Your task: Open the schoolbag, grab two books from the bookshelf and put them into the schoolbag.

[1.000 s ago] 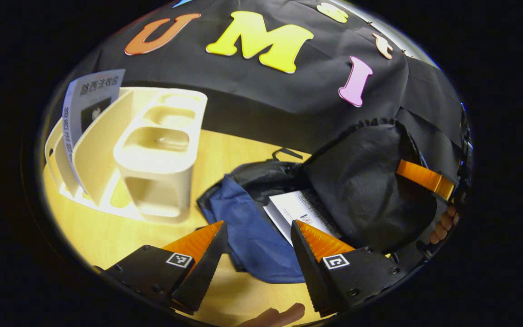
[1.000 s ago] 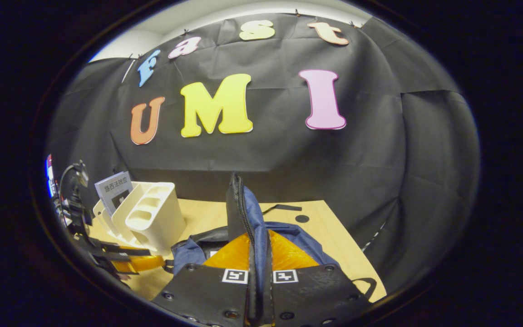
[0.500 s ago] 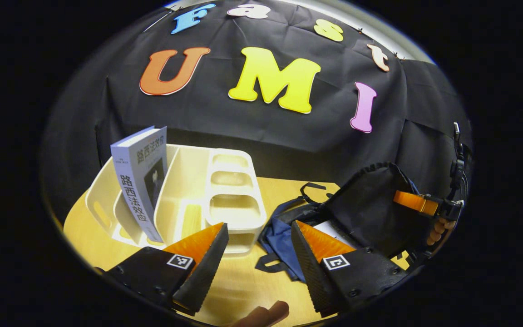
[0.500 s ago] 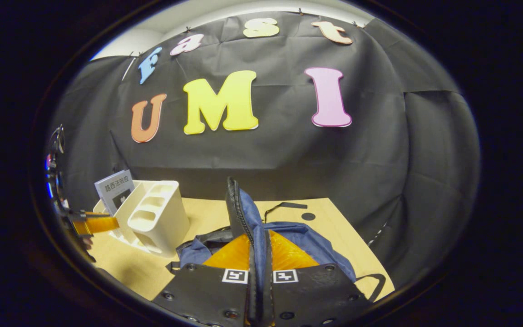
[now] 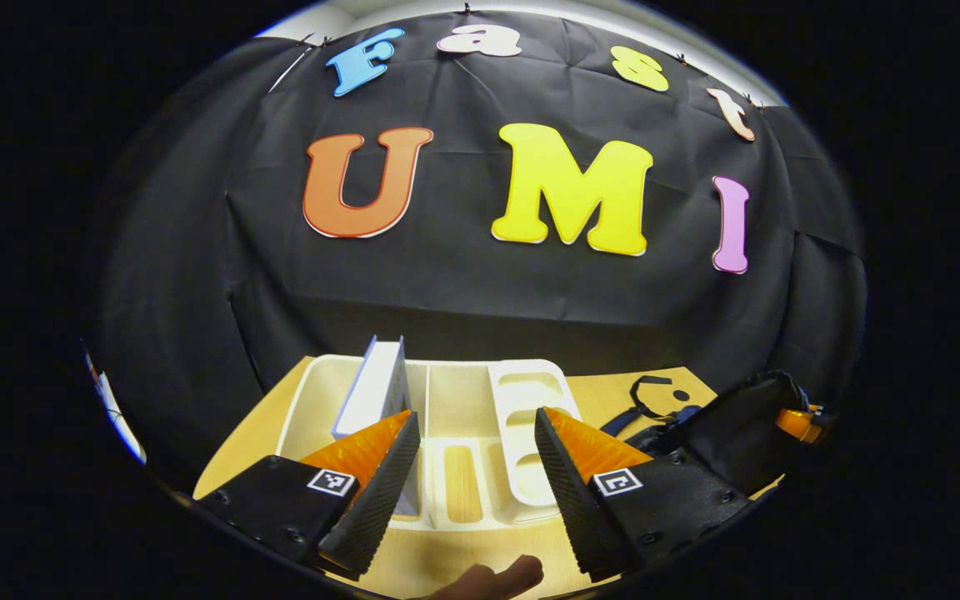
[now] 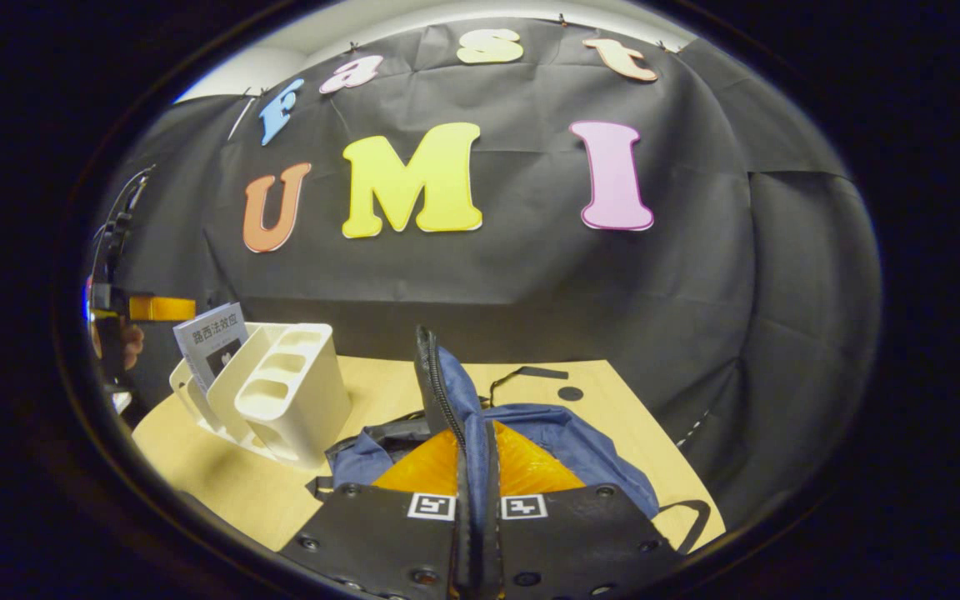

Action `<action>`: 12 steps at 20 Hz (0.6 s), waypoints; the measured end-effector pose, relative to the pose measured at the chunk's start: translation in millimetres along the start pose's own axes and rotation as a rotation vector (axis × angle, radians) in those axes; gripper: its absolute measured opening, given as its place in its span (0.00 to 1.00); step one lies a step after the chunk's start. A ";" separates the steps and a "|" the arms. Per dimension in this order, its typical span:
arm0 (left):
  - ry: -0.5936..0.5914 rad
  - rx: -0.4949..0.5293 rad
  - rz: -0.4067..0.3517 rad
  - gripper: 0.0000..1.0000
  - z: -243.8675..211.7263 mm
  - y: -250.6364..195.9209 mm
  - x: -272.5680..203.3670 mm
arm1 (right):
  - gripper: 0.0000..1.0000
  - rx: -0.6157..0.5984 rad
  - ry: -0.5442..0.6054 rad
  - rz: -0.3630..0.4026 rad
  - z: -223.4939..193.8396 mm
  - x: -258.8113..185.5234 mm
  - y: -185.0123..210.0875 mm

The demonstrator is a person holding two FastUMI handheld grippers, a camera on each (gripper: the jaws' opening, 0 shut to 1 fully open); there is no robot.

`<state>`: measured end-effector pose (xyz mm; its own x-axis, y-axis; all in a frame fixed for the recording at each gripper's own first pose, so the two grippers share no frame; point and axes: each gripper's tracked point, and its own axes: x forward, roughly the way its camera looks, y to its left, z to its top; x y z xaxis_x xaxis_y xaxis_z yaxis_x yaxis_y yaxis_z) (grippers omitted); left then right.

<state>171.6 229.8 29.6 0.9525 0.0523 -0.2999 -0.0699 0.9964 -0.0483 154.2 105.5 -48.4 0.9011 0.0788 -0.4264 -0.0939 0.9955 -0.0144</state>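
Left gripper [image 5: 472, 433] fingers apart before bookshelf [image 5: 455, 417]; book [image 5: 376, 387] upright, spine up. Right gripper [image 6: 473, 454] clamped on schoolbag [image 6: 447, 392] flap, held vertical.

Left tool [image 5: 476, 454] gapes; right tool [image 6: 475, 467] pinches closed.

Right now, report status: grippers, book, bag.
Left gripper open, facing bookshelf. Book upright in shelf, just ahead of left finger. Right gripper shut on schoolbag flap, holding it up. Nothing blocking.
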 end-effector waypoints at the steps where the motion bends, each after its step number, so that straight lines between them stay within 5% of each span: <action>1: -0.010 0.012 0.016 0.93 9.2 7.6 3.3 | 0.05 0.002 0.000 0.000 0.8 0.3 -1.0; 5: 0.015 0.042 0.094 0.88 33.6 39.3 22.4 | 0.05 0.015 -0.001 0.007 -1.9 -1.0 -3.6; 7: 0.052 0.063 0.131 0.99 36.0 54.4 36.9 | 0.05 0.012 -0.004 0.005 -3.3 -1.6 -6.3; 12: 0.193 0.121 0.178 1.00 17.4 75.7 68.6 | 0.05 0.035 -0.009 0.014 -5.6 -2.7 -11.9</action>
<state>236.8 309.9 21.9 0.8536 0.2248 -0.4699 -0.1838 0.9740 0.1322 150.6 93.1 -52.2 0.9036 0.0931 -0.4181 -0.0919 0.9955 0.0232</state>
